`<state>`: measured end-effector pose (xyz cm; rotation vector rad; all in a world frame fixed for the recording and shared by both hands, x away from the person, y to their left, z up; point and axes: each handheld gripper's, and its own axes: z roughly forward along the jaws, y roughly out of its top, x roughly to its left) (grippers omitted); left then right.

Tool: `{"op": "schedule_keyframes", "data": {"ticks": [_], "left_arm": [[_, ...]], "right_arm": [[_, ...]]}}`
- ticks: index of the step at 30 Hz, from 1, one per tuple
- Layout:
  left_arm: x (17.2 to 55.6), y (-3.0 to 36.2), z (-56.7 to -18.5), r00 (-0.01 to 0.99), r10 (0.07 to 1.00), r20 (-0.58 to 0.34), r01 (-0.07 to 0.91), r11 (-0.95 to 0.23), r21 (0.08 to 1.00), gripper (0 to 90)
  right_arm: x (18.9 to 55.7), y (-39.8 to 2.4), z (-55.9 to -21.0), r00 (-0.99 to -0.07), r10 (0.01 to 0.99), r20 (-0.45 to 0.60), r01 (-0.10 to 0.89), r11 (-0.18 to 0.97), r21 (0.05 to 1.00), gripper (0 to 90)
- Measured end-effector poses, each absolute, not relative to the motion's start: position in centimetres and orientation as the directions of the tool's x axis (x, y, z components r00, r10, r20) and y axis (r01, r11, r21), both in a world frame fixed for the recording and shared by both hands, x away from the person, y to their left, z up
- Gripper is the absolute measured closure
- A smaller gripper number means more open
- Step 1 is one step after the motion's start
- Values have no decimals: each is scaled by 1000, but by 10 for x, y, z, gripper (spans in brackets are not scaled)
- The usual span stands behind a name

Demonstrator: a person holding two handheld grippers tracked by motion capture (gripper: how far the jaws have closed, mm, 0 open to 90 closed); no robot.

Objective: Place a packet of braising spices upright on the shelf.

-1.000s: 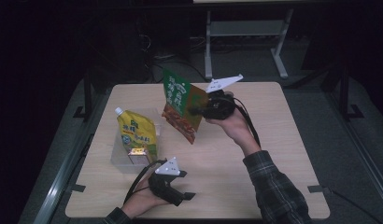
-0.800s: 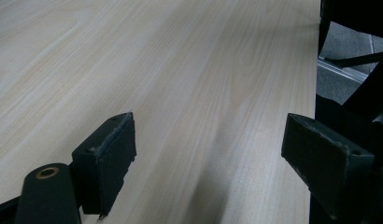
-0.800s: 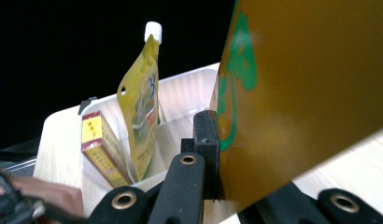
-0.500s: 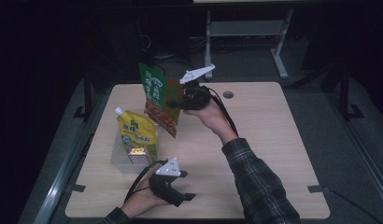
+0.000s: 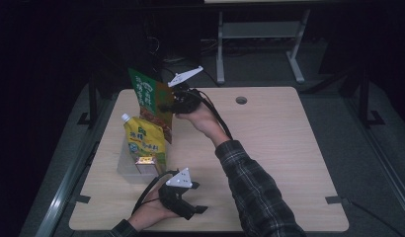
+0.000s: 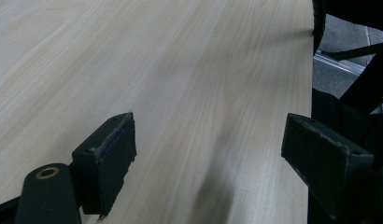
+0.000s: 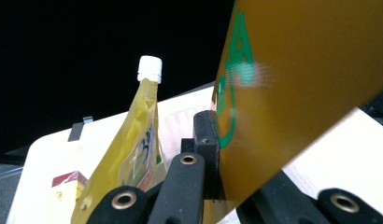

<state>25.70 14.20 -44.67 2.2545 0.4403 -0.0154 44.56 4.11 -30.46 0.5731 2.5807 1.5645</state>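
Transfer step in hand: right gripper (image 5: 167, 106), jaws clamped on the green-and-orange snack bag (image 5: 152, 101), holds it above the clear box (image 5: 125, 165) behind the yellow spout pouch (image 5: 143, 139); left gripper (image 5: 190, 210) rests open on table (image 5: 279, 148); next, lower bag in.

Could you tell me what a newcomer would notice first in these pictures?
Probably the green-and-orange packet, clamped in the right gripper and held in the air above the table's far left. Just below it stands a yellow spouted pouch in a clear box, while the left gripper rests open at the near edge.
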Motion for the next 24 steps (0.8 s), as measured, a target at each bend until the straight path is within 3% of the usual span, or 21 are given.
{"op": "schedule_keyframes", "data": {"ticks": [24], "left_arm": [[257,140,-447,940,304,-154,315,-603,733,174]], "right_arm": [[457,77,-342,-926,358,119,296,493,818,899]]}}
